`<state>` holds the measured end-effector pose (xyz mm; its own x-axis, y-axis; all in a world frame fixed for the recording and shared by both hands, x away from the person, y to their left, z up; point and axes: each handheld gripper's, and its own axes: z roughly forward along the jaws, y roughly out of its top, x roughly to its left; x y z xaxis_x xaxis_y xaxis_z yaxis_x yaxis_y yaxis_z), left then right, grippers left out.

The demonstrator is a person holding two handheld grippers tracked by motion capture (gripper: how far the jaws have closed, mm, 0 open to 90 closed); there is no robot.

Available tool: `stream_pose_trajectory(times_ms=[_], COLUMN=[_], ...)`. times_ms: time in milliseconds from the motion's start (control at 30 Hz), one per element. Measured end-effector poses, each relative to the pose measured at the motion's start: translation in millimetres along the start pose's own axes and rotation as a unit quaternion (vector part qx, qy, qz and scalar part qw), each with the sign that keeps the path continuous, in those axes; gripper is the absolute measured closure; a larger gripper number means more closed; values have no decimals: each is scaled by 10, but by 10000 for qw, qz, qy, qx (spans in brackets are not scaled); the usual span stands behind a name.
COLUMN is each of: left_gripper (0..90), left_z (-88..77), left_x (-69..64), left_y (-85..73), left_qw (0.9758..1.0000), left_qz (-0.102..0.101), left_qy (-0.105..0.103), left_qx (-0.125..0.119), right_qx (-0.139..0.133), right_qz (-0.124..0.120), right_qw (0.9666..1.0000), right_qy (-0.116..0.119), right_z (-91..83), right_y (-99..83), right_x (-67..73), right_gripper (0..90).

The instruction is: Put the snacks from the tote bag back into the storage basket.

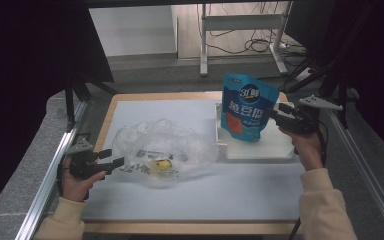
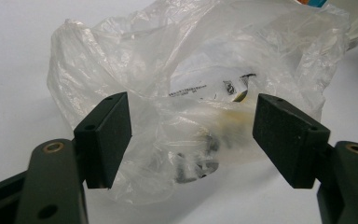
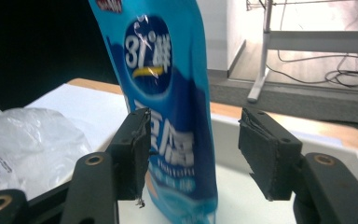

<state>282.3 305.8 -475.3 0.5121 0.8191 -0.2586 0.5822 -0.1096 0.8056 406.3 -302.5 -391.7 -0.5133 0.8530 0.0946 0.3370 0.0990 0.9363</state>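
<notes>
Blue pouch [image 3: 168, 107] stands between right fingers [image 3: 135, 154] (apart).

pouch [image 1: 244, 107]: glossy blue plastic | bag [image 1: 162, 147]: thin clear crinkled film | tray [image 1: 260, 149]: smooth white | table edge [image 1: 111, 112]: wood

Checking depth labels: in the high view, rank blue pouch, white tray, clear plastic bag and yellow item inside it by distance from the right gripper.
1. Blue pouch: standing right at the right gripper jaws, on its left.
2. White tray: under the pouch, just below the gripper.
3. Clear plastic bag: mid-table, further left.
4. Yellow item: inside the bag, toward its near edge.
</notes>
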Motion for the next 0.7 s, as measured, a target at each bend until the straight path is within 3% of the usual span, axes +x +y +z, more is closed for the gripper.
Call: stream_pose_trajectory(times_ms=[333,700], left_gripper=[281,281], left_z=[32,24], left_x=[-28,-32], left_y=[-6,-25], left_qw=[10000,10000], left_qz=[21,20], left_qy=[10,22], left_qx=[51,59], right_qx=[136,373], right_qz=[115,-31], right_qw=[9996,9957], right_qy=[229,848], right_z=[-155,-100], right_y=[-447,-868], right_x=[119,561], right_gripper=[434,431])
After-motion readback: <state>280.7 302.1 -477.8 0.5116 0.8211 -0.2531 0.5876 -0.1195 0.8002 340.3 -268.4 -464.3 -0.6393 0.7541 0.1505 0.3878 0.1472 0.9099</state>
